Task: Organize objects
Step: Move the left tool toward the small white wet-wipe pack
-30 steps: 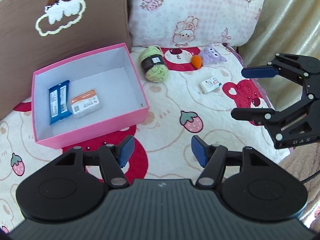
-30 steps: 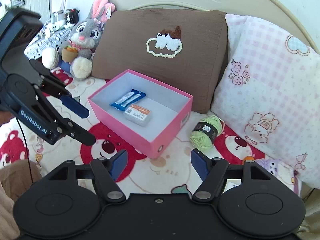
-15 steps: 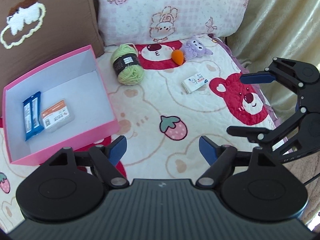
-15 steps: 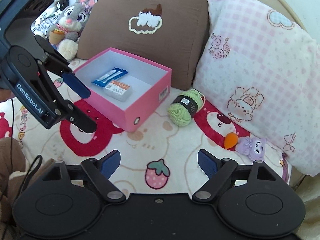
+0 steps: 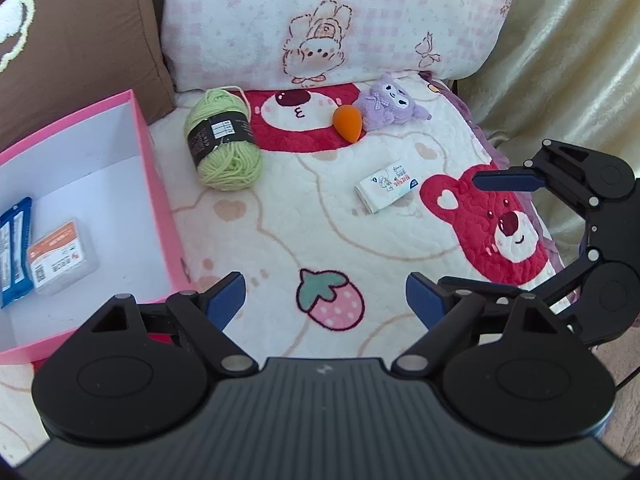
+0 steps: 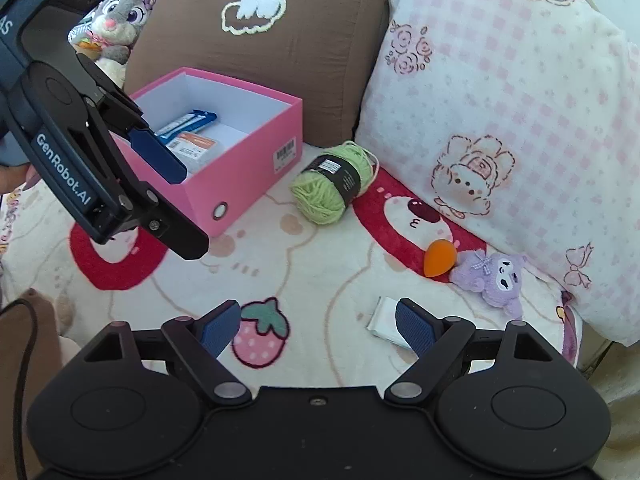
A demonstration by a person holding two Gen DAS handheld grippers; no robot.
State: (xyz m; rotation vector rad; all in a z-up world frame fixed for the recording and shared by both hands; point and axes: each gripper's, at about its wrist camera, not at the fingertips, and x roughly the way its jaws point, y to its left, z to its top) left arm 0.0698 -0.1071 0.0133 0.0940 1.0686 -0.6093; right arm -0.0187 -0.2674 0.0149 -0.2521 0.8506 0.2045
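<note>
Loose on the bear-print blanket lie a green yarn ball (image 5: pixel 222 144) (image 6: pixel 332 188), an orange egg-shaped sponge (image 5: pixel 348 122) (image 6: pixel 439 258), a purple plush (image 5: pixel 390 108) (image 6: pixel 490 278) and a white tissue pack (image 5: pixel 386 186) (image 6: pixel 382 318). The pink box (image 5: pixel 156 184) (image 6: pixel 256 160) at left holds blue bars (image 5: pixel 14 248) and an orange-label case (image 5: pixel 60 256). My left gripper (image 5: pixel 325 300) (image 6: pixel 186 209) hovers over a strawberry print, its jaws opening with nothing between them. My right gripper (image 6: pixel 318 322) (image 5: pixel 460 232) is open and empty, its right finger over the tissue pack.
A brown pillow (image 6: pixel 300 40) and a pink checked pillow (image 6: pixel 500 100) stand against the headboard behind the things. A rabbit plush (image 6: pixel 124 20) sits at the far left. A gold curtain (image 5: pixel 560 60) hangs past the bed's right edge.
Both grippers have come down and to the right, away from the pink box and nearer the loose things. Both pairs of jaws have spread wider.
</note>
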